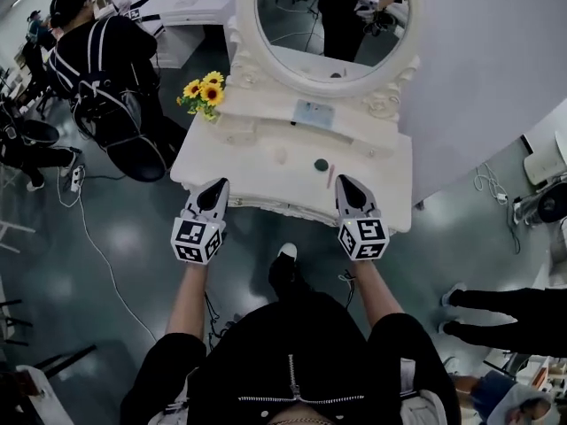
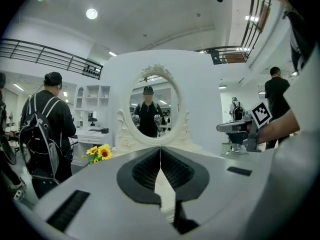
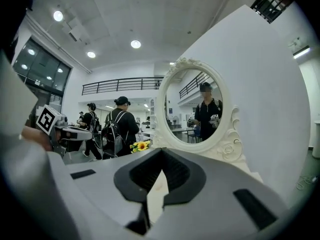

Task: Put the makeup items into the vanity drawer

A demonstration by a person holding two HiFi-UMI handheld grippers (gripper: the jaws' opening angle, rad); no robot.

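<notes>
In the head view, the left gripper (image 1: 221, 184) and the right gripper (image 1: 342, 181) both hover over the near edge of a white vanity table (image 1: 257, 180), well apart from each other and pointing toward its oval white-framed mirror (image 1: 326, 25). 3 makeup items lie on the tabletop between the 2 grippers: a slim pink stick (image 1: 330, 177) just left of the right gripper's tips, a dark green round compact (image 1: 321, 164) slightly beyond it, and a small pale pink item (image 1: 281, 156) ahead and right of the left gripper. A bunch of yellow sunflowers (image 1: 204, 91) stands far ahead of the left gripper, to its left. In the left gripper view, the black jaws are pressed together at the tips with nothing between them; the mirror is straight ahead and a person with a black backpack (image 2: 45, 129) stands off to the left. In the right gripper view, the jaws are likewise clenched and empty, with the mirror ahead and slightly right.
</notes>
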